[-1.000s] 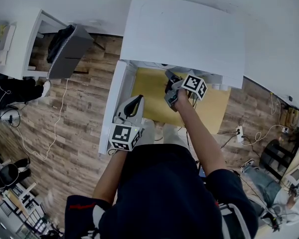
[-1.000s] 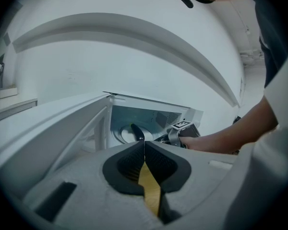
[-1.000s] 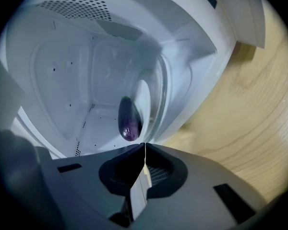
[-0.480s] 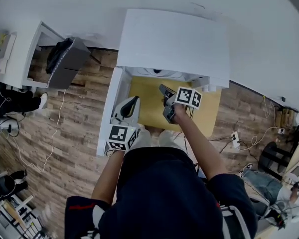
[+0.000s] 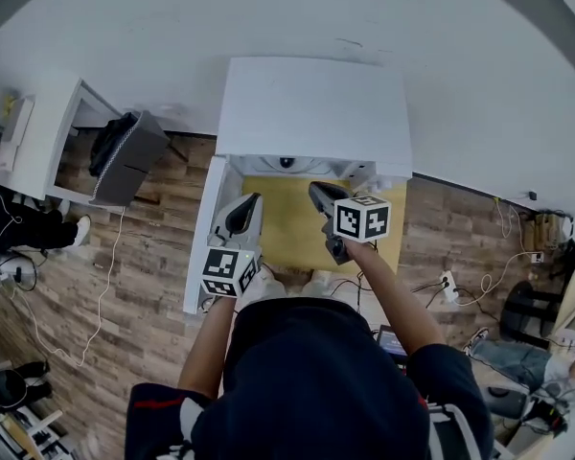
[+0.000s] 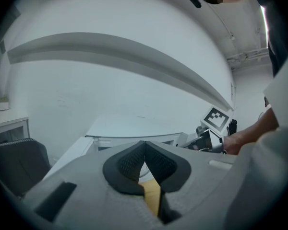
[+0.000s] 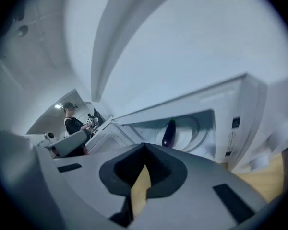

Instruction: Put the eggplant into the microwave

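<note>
The dark purple eggplant [image 7: 169,132] lies on the white turntable inside the open white microwave [image 7: 230,109], free of both grippers. From above the microwave [image 5: 311,113] is a white box with its door [image 5: 203,238] swung out to the left. My right gripper [image 7: 144,146] is shut and empty, held in front of the opening and apart from the eggplant. In the head view the right gripper [image 5: 320,195] hovers over the yellow tabletop [image 5: 287,223]. My left gripper [image 5: 245,209] hangs by the open door, and its jaws [image 6: 144,143] meet with nothing between them.
The microwave's open door [image 7: 105,134] juts out on the left of the opening. A grey chair [image 5: 125,147] and a white desk [image 5: 38,123] stand on the wooden floor to the left. Cables [image 5: 105,247] trail over the floor. A person [image 7: 72,121] stands far behind.
Both grippers have risen and drawn back from the microwave's opening. The right gripper has rolled, so its marker cube shows another face. The eggplant stays inside.
</note>
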Demonstrator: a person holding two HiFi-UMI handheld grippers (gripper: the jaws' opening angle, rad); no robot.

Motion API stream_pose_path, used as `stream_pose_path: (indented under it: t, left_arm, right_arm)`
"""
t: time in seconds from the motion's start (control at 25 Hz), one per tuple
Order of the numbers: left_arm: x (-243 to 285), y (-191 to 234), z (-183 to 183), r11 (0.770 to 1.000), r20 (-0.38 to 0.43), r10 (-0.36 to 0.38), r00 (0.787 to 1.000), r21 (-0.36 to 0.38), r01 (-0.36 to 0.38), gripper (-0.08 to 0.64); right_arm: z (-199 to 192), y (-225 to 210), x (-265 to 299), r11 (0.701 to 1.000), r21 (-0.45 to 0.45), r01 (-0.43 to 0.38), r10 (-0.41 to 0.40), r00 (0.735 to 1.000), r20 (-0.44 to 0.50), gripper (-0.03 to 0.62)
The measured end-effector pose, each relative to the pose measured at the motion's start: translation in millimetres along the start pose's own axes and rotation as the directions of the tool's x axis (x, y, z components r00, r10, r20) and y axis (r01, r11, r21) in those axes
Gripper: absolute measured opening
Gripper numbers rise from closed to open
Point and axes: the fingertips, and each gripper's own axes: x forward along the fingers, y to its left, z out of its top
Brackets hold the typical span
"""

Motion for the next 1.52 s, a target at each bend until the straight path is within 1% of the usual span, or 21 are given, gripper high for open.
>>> stream_pose_path:
  t: [0.08,0.16,0.24,0.4,0.56,0.64,0.8,0.88,1.0,1.2,1.52]
  left_arm:
    - [3,-3,17,1.0,0.028,-0.006,1.0,0.013,0.005,0.017]
    - [7,-5,33,1.0,0.048,-0.011,0.999,0.03,0.009,0.017]
    - [6,-7,48,0.999,0.064,-0.012,0.998,0.045,0.01,0.017]
    - [-1,-14,82,0.998,0.107,-0.019,0.994,0.066,0.012,0.017]
    - [-4,-24,116,0.994,0.162,-0.041,0.986,0.111,0.023,0.017]
    - [-9,-30,132,0.992,0.201,-0.054,0.978,0.124,0.029,0.017]
    - [-20,-40,160,0.99,0.281,-0.071,0.957,0.136,0.034,0.017]
    - [-22,-42,170,0.987,0.3,-0.074,0.951,0.156,0.028,0.017]
    - [-26,-44,177,0.987,0.315,-0.076,0.946,0.156,0.028,0.017]
    - [-26,-38,178,0.992,0.323,-0.059,0.944,0.123,0.02,0.017]
    - [-27,-46,179,0.987,0.313,-0.065,0.947,0.163,0.014,0.017]
  right_arm:
    - [23,9,-16,0.996,-0.092,0.005,-0.002,0.999,0.043,0.012]
    - [48,17,-33,0.983,-0.181,0.027,-0.008,0.995,0.104,0.012]
    - [69,28,-53,0.968,-0.244,0.052,-0.011,0.986,0.169,0.012]
    - [104,54,-91,0.946,-0.309,0.094,0.001,0.956,0.292,0.012]
    - [137,80,-121,0.918,-0.379,0.115,0.042,0.924,0.381,0.012]
    - [151,93,-135,0.904,-0.409,0.126,0.064,0.905,0.42,0.012]
    - [173,112,-160,0.893,-0.431,0.128,0.108,0.869,0.482,0.012]
    - [181,116,-169,0.891,-0.435,0.134,0.119,0.854,0.506,0.012]
    - [184,119,-176,0.891,-0.432,0.137,0.126,0.841,0.526,0.012]
    - [183,117,-178,0.891,-0.433,0.137,0.133,0.833,0.537,0.012]
    - [173,114,-170,0.889,-0.437,0.139,0.128,0.84,0.528,0.012]
